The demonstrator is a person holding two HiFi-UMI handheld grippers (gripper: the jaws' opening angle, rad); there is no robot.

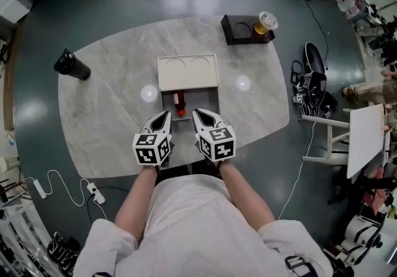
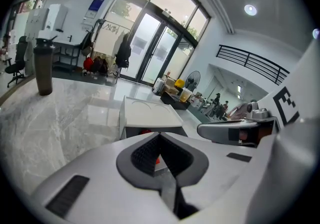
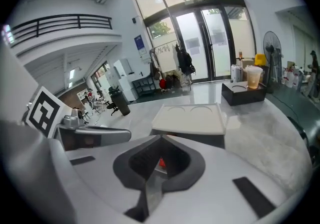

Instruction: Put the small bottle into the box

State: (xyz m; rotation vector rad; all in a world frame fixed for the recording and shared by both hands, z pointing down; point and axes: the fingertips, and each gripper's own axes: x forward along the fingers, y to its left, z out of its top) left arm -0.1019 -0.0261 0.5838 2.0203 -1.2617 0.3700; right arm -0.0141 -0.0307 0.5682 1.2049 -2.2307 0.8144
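The white box [image 1: 212, 97] stands at the table's middle, its lid [image 1: 188, 71] folded open toward the far side. The small bottle [image 1: 179, 101] lies inside the box, its red cap toward me. My left gripper [image 1: 164, 116] and right gripper [image 1: 200, 114] hover side by side just in front of the box, both shut and holding nothing. In the left gripper view the box lid [image 2: 147, 112] is ahead, and a bit of red shows through the hollow behind the closed tips. In the right gripper view the lid [image 3: 190, 119] lies ahead too, with the left gripper [image 3: 92, 135] beside it.
A black tumbler [image 1: 72, 65] stands at the table's far left. A black cup holder [image 1: 243, 29] with an iced drink [image 1: 267, 21] sits at the far right edge. On the floor to the right lie cables, bags and a white stand [image 1: 365, 139]. A power strip [image 1: 94, 192] lies on the floor at the left.
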